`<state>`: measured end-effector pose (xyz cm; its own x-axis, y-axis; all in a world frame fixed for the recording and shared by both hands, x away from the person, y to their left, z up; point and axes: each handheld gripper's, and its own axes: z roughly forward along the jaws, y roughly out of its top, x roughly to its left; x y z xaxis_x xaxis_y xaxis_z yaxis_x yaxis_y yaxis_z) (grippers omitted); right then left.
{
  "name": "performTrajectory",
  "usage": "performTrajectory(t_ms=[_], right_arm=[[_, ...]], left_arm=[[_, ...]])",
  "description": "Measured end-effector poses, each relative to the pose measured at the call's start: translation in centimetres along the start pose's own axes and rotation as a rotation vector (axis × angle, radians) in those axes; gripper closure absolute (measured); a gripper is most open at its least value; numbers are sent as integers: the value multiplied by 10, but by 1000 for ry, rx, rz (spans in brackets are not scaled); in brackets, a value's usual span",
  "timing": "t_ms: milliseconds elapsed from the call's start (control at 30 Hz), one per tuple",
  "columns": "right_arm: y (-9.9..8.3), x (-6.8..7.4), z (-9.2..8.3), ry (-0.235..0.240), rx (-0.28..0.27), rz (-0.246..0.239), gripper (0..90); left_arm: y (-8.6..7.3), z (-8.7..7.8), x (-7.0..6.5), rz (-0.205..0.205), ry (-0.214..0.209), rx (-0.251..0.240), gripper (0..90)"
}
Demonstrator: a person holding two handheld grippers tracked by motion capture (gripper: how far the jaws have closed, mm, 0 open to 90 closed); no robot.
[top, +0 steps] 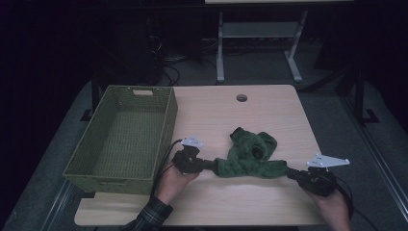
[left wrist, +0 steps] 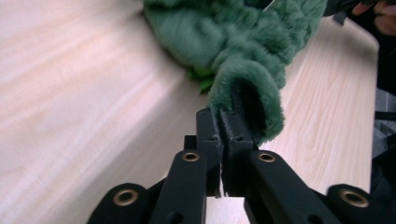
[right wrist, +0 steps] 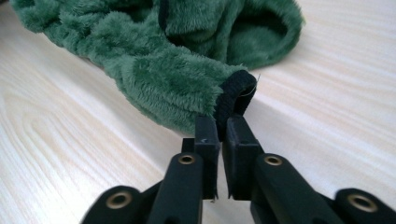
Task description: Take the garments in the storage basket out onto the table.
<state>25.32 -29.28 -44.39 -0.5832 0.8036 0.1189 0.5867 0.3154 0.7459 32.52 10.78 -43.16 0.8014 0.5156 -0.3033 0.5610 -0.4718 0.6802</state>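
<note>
Black jaws of the left gripper [left wrist: 223,140] pinched nearly together on one fuzzy end of a green fleece garment [top: 250,156], fabric caught between the pads. Right gripper [right wrist: 223,135] likewise clamped, on a black-trimmed cuff at the garment's other end. Garment lies on the light wooden table [top: 260,110], near its front middle, drawn out into a band between the two grippers, with a bunched loop heaped behind. Left hand [top: 175,180] and right hand [top: 332,204] come in from the near edge, well apart. Green woven basket [top: 122,139] sits on the table's left side, just beside the left gripper, nothing inside. Round cable hole [top: 241,98] near the far edge. Nothing lies between garment and basket. Dim floor, desk legs and cables beyond.
</note>
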Motion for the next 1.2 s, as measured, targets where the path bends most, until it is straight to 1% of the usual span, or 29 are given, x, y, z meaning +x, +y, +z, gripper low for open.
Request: performTrajectory(t_ms=[33,100,133,167,233,267,333,367,400,433,467,533,567,600,633,667,700,767,800,867,900,933,967,1000,1033,1100,1133,1167,1200], right_arm=[[-1,1,1,-5,6,-2,811],[-1,0,0,-13,0,0,721],[-1,-1,-2,-18,-10,4,719],[0,-1,-4,-17,-18,7,703],[3,0,-8,-33,-33,2,693],[4,0,-9,-33,-39,2,706],[6,2,-10,-21,-47,-10,779],[6,2,-10,-21,-47,-10,779],[9,5,-6,-12,-44,-27,839],[10,6,-4,-5,-36,-33,853],[11,7,-1,-2,-29,-42,871],[14,7,6,8,-14,-51,894],[14,7,6,8,-14,-51,894],[15,6,12,16,-1,-60,896],[16,6,15,18,11,-60,896],[16,6,15,18,11,-60,896],[17,5,18,20,18,-63,896],[17,3,25,23,40,-65,896],[17,2,26,19,46,-65,896],[16,1,30,6,58,-73,896],[17,0,31,5,64,-74,896],[16,-1,33,3,71,-81,896],[16,-1,35,-2,82,-82,896],[16,-2,38,-9,92,-96,896],[15,-3,41,-12,107,-101,897],[12,-6,47,-13,134,-109,897],[11,-6,46,-7,127,-94,898],[11,-7,46,-1,129,-92,898],[10,-6,45,2,134,-89,898]], left_arm=[[0,-1,-1,6,13,-3,846],[4,-6,-4,16,30,-16,796],[5,-10,-5,13,34,-34,780],[7,-14,-7,19,34,-43,780],[10,-18,-11,25,25,-66,780],[12,-20,-14,32,14,-73,791],[14,-19,-20,49,-13,-74,826],[14,-19,-20,49,-13,-74,854],[16,-15,-30,77,-62,-63,884],[16,-12,-35,84,-80,-60,894],[16,-12,-35,84,-80,-60,894],[17,-4,-42,103,-103,-39,895],[16,0,-45,102,-114,-28,895],[14,10,-47,107,-124,-6,895],[13,14,-47,107,-128,7,895],[13,14,-47,107,-128,7,895],[11,20,-47,105,-129,18,895],[8,28,-45,107,-104,37,895],[5,36,-39,110,-65,59,895],[3,42,-32,125,-9,85,895],[2,44,-28,124,13,91,895],[1,46,-24,121,19,100,895],[1,46,-24,121,19,100,895],[0,50,-19,113,48,109,895],[0,50,-15,129,54,125,895],[-1,52,-11,100,32,108,896],[-1,51,-11,108,30,118,896],[-1,51,-12,102,31,116,896],[-2,50,-12,106,30,120,896]])
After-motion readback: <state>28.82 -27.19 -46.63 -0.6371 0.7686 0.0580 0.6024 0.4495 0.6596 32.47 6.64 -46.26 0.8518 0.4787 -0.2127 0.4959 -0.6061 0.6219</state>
